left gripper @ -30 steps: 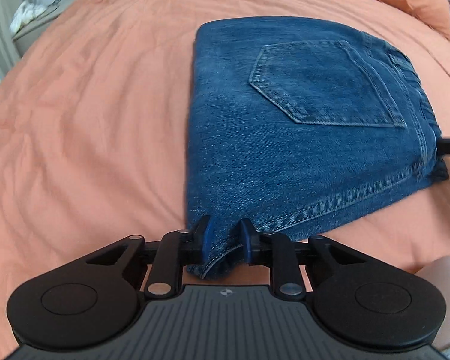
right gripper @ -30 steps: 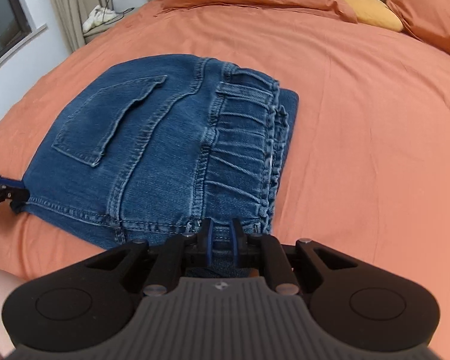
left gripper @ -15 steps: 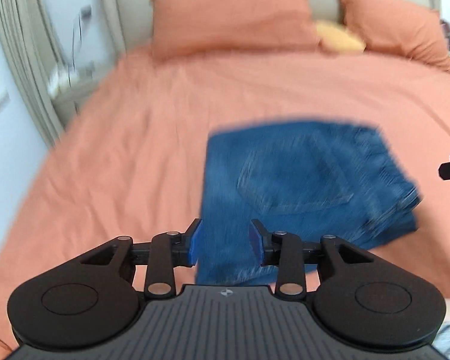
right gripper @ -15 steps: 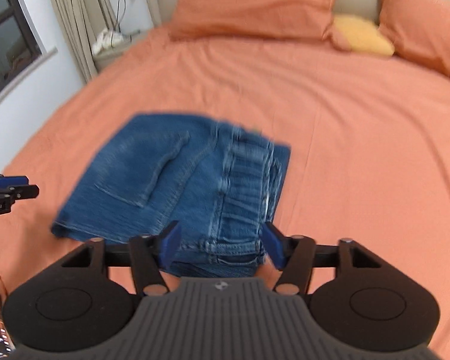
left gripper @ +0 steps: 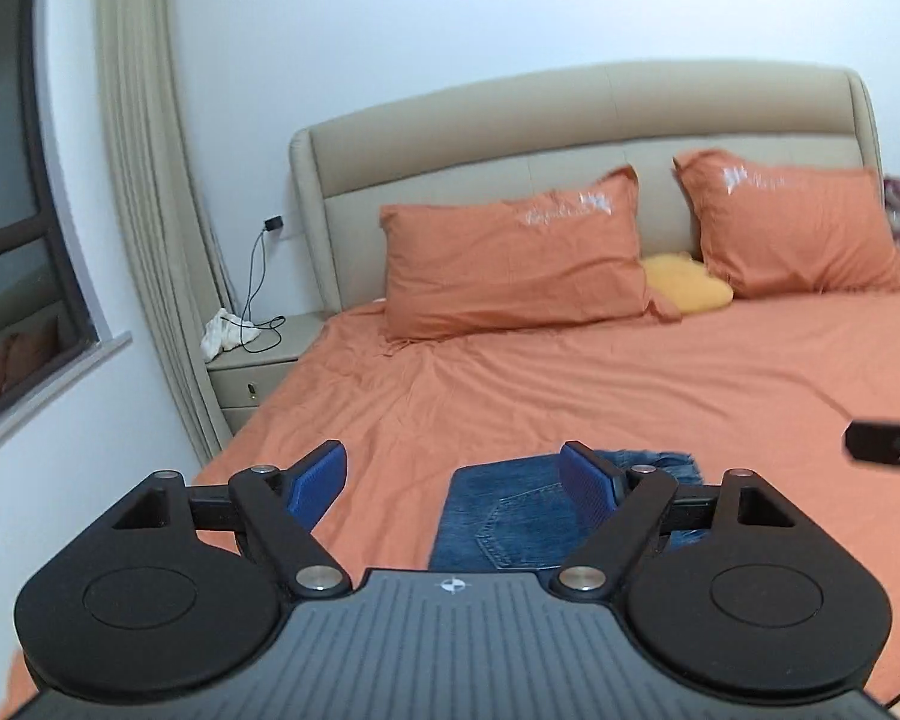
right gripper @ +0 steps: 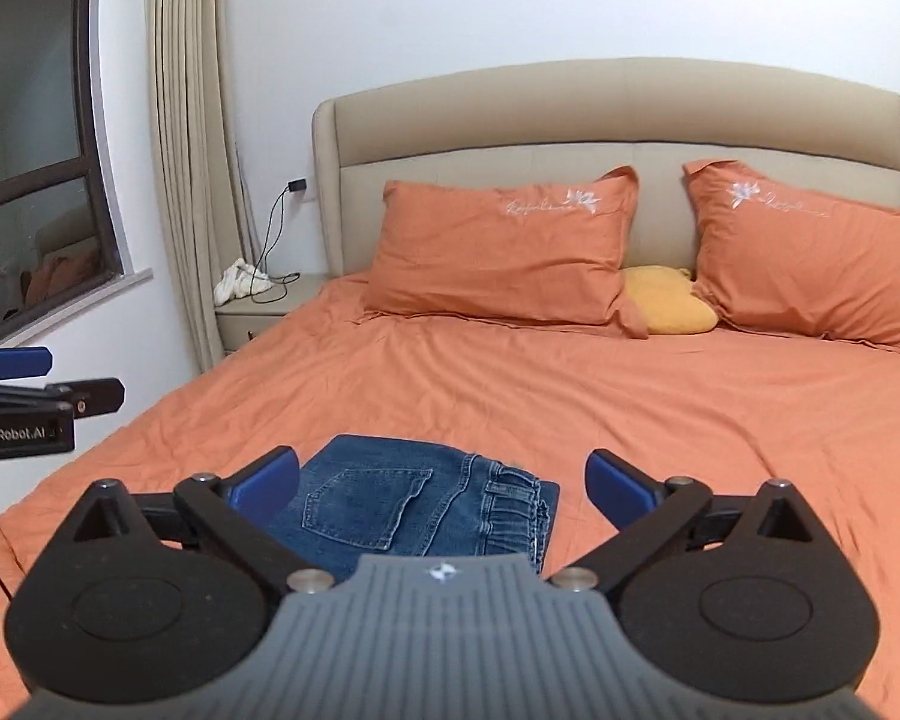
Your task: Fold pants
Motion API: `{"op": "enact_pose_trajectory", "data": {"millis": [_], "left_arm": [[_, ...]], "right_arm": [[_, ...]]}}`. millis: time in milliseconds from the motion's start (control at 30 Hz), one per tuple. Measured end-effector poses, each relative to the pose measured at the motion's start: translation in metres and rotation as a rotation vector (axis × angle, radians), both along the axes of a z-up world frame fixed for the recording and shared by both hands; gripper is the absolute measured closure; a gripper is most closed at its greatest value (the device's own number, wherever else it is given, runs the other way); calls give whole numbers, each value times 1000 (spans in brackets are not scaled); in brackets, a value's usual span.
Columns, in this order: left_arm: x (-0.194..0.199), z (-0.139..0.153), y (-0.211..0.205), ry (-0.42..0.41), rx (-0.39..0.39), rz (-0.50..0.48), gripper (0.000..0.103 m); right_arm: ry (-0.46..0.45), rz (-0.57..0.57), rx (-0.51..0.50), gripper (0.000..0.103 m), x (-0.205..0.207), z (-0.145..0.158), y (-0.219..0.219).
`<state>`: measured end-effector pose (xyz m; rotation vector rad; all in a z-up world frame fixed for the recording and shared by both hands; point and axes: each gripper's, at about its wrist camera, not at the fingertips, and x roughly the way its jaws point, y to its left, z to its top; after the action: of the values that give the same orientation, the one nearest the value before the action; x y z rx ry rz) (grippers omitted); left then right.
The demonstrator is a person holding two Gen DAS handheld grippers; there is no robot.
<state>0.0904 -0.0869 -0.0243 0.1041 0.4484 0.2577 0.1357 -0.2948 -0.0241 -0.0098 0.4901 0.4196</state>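
Observation:
The blue jeans (right gripper: 414, 504) lie folded into a compact rectangle on the orange bed sheet (right gripper: 570, 396), back pocket up, waistband on the right. They also show in the left wrist view (left gripper: 510, 516), partly hidden behind the gripper. My left gripper (left gripper: 453, 480) is open and empty, raised above and pulled back from the jeans. My right gripper (right gripper: 444, 480) is open and empty, also raised and back from them. The left gripper shows at the left edge of the right wrist view (right gripper: 24, 396).
Two orange pillows (right gripper: 498, 252) and a yellow cushion (right gripper: 666, 300) lean against the beige headboard (right gripper: 600, 114). A bedside table (left gripper: 258, 366) with a white cloth and cable stands at the left, beside a curtain (left gripper: 144, 192) and window.
Both grippers let go of the jeans' near edge, opened wide, and lifted up and back. The folded jeans stay flat on the bed.

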Motion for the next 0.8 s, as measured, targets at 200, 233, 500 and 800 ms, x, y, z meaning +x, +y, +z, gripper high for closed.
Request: {"op": "enact_pose_trajectory", "data": {"millis": [200, 233, 500, 800], "left_arm": [[-9, -30, 0, 49, -53, 60, 8], [-9, -37, 0, 67, -69, 53, 8], [7, -95, -4, 232, -128, 50, 9], [5, -116, -16, 293, -153, 23, 9]], "right_arm": [[49, -35, -2, 6, -25, -29, 2], [67, -48, -3, 6, -26, -36, 3], [144, -67, -41, 6, -21, -87, 19], [188, -89, -83, 6, -9, -118, 26]]}}
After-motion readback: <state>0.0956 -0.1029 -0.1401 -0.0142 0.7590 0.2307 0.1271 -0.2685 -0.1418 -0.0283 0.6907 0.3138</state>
